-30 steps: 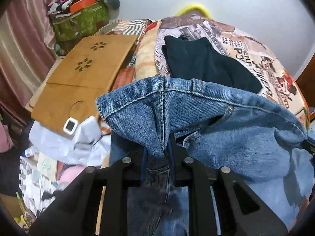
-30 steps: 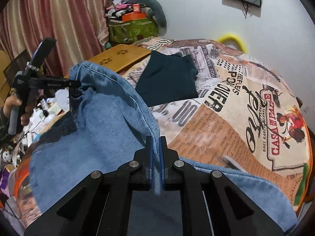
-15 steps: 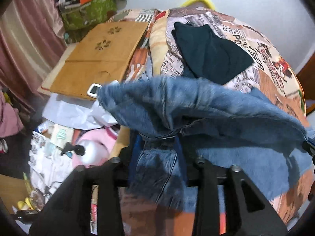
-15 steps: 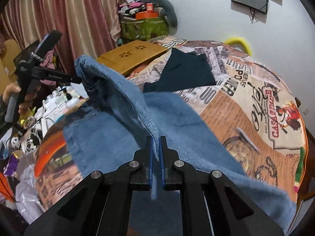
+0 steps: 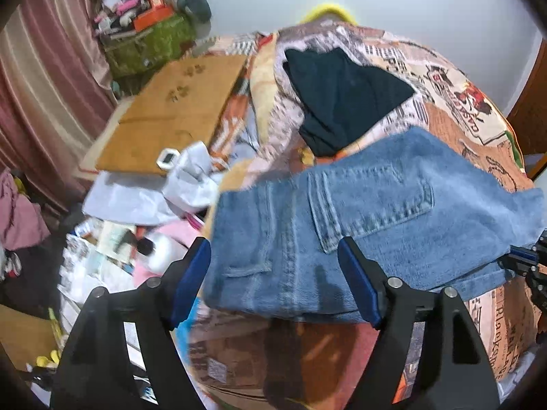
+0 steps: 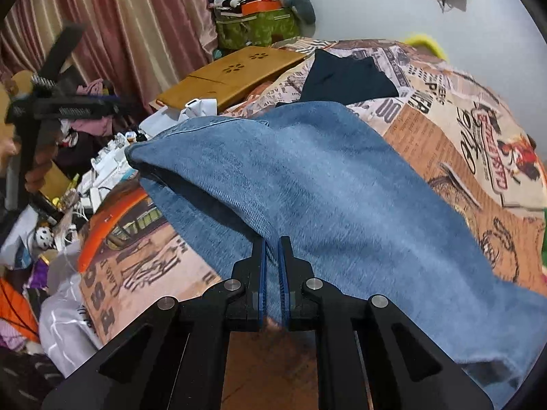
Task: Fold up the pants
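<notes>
the jeans [image 5: 369, 225] lie folded on the bed [image 5: 471, 109], waistband at its near edge; left tool [image 5: 273, 273] has just been opening, jaws wide, empty; right tool [image 6: 271, 266] pinches their side edge

Printed bedspread [image 5: 444, 82] under jeans [image 5: 369, 218], dark garment [image 5: 345, 99]

Left gripper [image 5: 273, 266] jaws just opened, waistband released, jeans [image 5: 359, 225] dropped flat on blanket [image 5: 471, 109], folded toward 6 o'clock.
</notes>
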The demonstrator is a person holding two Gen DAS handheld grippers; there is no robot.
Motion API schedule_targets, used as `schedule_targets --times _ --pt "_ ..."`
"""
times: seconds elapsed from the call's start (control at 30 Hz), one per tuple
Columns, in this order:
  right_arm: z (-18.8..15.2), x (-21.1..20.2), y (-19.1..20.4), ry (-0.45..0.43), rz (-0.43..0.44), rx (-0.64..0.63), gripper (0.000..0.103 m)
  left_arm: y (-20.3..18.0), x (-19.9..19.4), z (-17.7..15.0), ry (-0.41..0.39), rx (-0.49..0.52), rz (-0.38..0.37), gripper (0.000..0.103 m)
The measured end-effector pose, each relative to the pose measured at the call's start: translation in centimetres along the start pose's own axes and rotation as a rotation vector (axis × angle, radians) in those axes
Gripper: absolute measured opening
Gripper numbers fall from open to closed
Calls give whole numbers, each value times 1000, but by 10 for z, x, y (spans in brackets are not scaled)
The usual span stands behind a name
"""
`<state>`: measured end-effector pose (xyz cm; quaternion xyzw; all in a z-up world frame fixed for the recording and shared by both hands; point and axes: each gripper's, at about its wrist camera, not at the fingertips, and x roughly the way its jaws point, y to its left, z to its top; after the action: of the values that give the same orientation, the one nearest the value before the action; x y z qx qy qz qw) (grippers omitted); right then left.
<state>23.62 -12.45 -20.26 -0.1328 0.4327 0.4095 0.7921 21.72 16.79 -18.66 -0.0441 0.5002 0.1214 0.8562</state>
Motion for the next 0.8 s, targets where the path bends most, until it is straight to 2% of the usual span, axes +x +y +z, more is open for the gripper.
schedule_targets --times 0.27,0.4,0.53,0.6,0.67,0.8 --pt "-15 -27 -26 -21 -28 122 9 -19 54 -24 116 26 40 78" --pt "-30 -56 -57 -81 -81 244 17 -29 41 -15 98 82 82 78" --pt "-49 -95 -94 -149 -151 368 22 -34 20 1 46 80 48 78" --pt "-59 -113 -108 -170 -183 406 24 -40 9 10 14 77 32 82" --pt "-67 -132 -125 -186 -244 439 29 -51 -1 20 -19 77 13 85" --pt "-93 -167 -157 -217 -377 511 47 -81 -11 37 -67 93 -38 90"
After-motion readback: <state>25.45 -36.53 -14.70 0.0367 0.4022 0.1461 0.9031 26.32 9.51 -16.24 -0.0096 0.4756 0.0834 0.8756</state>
